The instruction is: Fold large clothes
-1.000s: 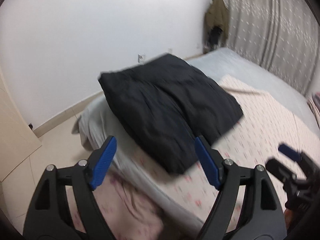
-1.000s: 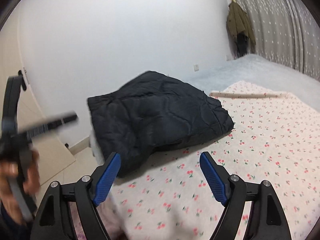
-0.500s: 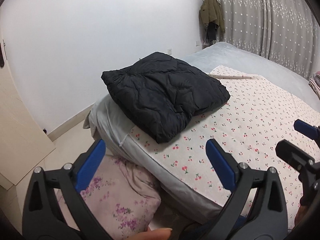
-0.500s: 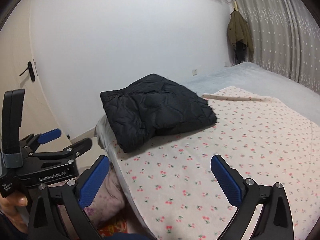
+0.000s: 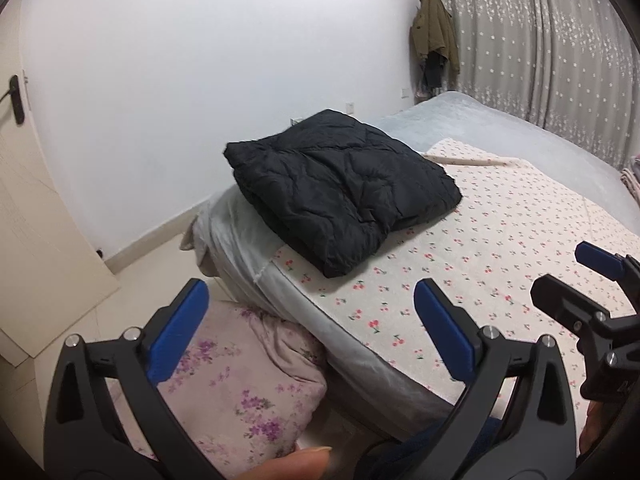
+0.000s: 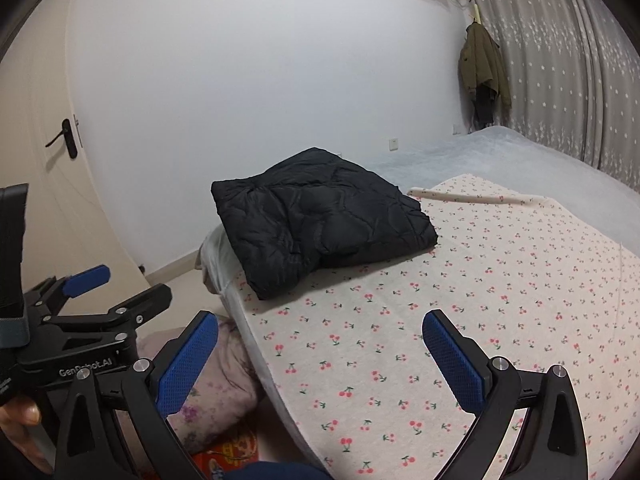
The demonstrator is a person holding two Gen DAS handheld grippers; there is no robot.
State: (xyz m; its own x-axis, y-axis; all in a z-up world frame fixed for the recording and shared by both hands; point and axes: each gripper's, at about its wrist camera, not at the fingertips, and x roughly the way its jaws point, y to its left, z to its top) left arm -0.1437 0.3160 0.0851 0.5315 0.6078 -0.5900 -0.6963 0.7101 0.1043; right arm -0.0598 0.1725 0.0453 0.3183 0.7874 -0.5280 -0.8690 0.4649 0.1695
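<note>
Black quilted jacket (image 5: 340, 188) lies folded into a thick, roughly square bundle at the near corner of the bed (image 5: 500, 132), partly on the cherry-print sheet (image 5: 500, 240) and partly on the pale grey cover at the bed's edge. From your right-wrist view the same jacket (image 6: 320, 216) sits well ahead of the tongs, with a stretch of bare sheet (image 6: 460, 300) between them.

Your left tongs (image 5: 312, 332) stand as wide as they go, blue pads (image 5: 178, 332) far apart, and nothing is between them or touching them. They hang over the bed's edge and the floral bundle of pink cloth (image 5: 240, 380) on the floor beside it, apart from the jacket. A fingertip (image 5: 296, 464) shows at the bottom of that view.

Your right tongs (image 6: 320, 360) are also spread fully, pads (image 6: 454, 360) clear of the sheet below them and holding nothing. In the right-wrist view you can see the left tongs (image 6: 86, 276) off to the left side, held by a hand (image 6: 18, 414) at the frame's edge; in the left-wrist view the right tongs (image 5: 576, 280) show at the right edge.

An olive coat (image 5: 436, 32) hangs in the far corner beside the grey starred curtain (image 5: 560, 40), and a door (image 6: 52, 184) with a dark handle stands at the left.
</note>
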